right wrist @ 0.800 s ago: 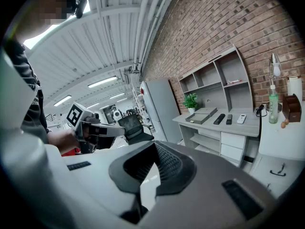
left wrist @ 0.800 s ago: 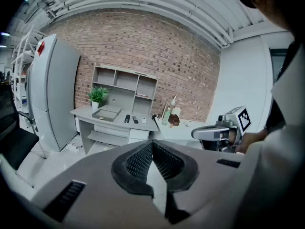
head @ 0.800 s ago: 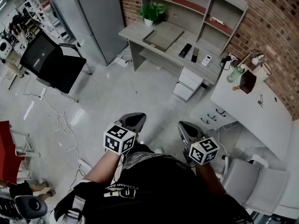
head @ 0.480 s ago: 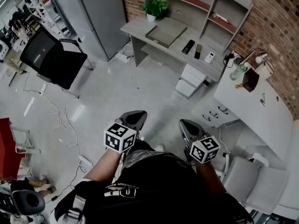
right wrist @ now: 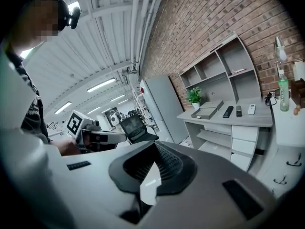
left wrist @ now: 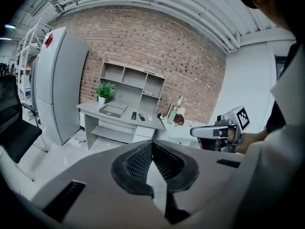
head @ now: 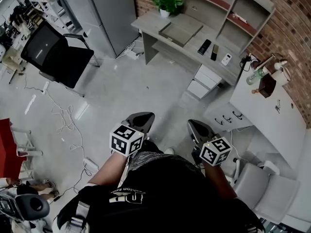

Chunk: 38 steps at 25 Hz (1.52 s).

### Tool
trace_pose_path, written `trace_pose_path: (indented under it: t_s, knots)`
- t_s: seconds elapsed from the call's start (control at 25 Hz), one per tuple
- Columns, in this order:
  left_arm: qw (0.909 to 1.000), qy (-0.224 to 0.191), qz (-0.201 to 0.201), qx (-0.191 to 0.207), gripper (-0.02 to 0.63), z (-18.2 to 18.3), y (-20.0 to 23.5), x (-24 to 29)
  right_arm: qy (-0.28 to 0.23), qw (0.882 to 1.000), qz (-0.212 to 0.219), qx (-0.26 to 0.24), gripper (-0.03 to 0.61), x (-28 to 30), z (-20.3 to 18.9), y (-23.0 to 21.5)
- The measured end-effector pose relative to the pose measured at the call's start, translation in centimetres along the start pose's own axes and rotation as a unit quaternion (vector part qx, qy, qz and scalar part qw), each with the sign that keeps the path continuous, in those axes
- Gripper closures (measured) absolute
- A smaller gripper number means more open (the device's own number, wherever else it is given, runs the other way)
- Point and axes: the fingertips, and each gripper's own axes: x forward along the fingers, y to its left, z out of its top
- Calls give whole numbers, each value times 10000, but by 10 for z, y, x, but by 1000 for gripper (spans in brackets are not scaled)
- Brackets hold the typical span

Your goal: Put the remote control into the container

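Note:
Three remote controls lie side by side on the grey desk (head: 160, 25) across the room: a black one (head: 204, 46), a dark one (head: 214, 52) and a white one (head: 226, 59). A shallow grey container (head: 181, 33) sits left of them on the same desk. The left gripper view shows the container (left wrist: 113, 110) and the black remote (left wrist: 134, 115) far off; the right gripper view shows the container (right wrist: 207, 110) and that remote (right wrist: 228, 111). My left gripper (head: 138, 123) and right gripper (head: 198, 130) are held close to my body, both shut and empty.
A potted plant (head: 168, 3) stands at the desk's left end below open shelves. A black office chair (head: 58, 57) and a grey cabinet (head: 104, 11) stand to the left. A white counter (head: 272, 115) with bottles, drawers and a grey chair (head: 265, 188) are at right. Cables lie on the floor.
In the head view the desk and the room have slid to the right and a little up. Both grippers stay shut in the same place before my body.

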Motion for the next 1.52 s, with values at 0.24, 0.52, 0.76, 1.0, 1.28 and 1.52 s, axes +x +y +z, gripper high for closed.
trace_pose_path:
  t_s: [0.24, 0.52, 0.76, 1.0, 1.28, 1.52]
  knots:
    - [9999, -48, -139, -65, 607, 23, 47, 6, 180, 9997, 2, -166, 573, 56, 19, 10]
    - [9999, -100, -56, -86, 607, 57, 126, 4, 548, 9981, -270, -128, 574, 125, 34, 6]
    - [9995, 44, -267, -165, 607, 60, 172, 2, 446, 9979, -468, -21, 573, 169, 45, 10]
    - [9993, 138, -305, -174, 607, 57, 205, -3, 483, 9979, -424, 103, 574, 207, 40, 25]
    - [9990, 186, -297, -287, 607, 56, 231, -2, 462, 9978, -478, 25, 573, 230, 53, 25]
    - [9985, 280, -338, -311, 607, 53, 235, 15, 545, 9974, -454, 96, 574, 242, 48, 11]
